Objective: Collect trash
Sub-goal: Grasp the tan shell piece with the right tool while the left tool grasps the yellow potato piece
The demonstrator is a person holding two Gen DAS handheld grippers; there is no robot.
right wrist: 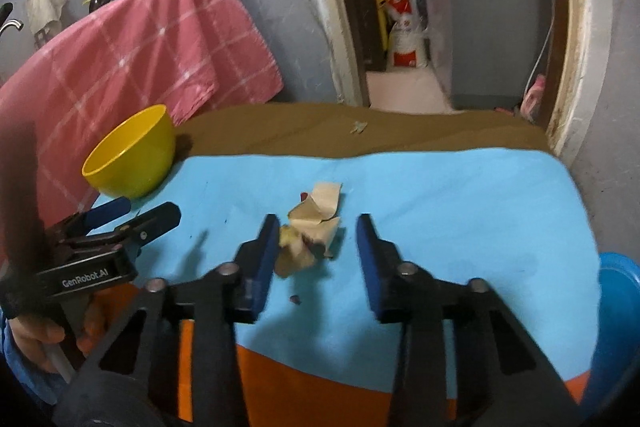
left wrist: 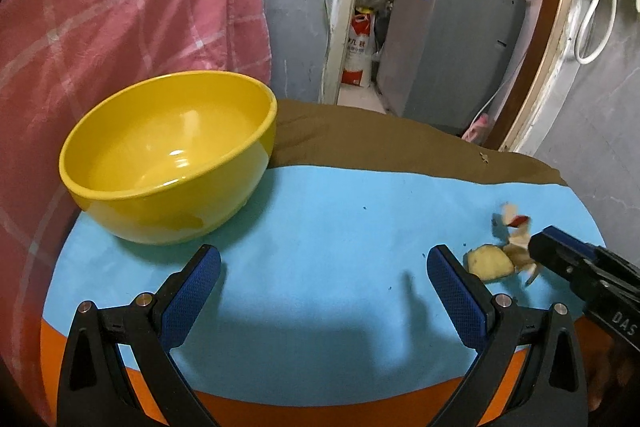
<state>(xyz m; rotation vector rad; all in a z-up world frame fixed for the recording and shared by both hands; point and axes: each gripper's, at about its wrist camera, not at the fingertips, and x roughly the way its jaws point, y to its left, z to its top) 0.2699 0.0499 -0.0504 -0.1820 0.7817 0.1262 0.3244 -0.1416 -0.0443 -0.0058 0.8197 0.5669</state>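
A small heap of trash (right wrist: 310, 231), tan crumpled paper and fruit scraps, lies on the light blue mat (right wrist: 440, 195). My right gripper (right wrist: 318, 227) is open, with its left finger (right wrist: 266, 251) touching the heap, which lies between the jaws nearer the left one. In the left wrist view the trash (left wrist: 504, 251) is at the right, with the right gripper (left wrist: 560, 255) beside it. My left gripper (left wrist: 324, 259) is open and empty over the mat, just in front of a yellow bowl (left wrist: 168, 155) that looks empty. The bowl also shows in the right wrist view (right wrist: 132, 155).
A pink checked cloth (left wrist: 112, 27) hangs behind the bowl. A brown cloth (right wrist: 360, 131) covers the far part of the table, with a small scrap (right wrist: 359, 126) on it. A blue basin rim (right wrist: 618, 307) shows at right. An orange edge (left wrist: 320, 411) lies below the mat.
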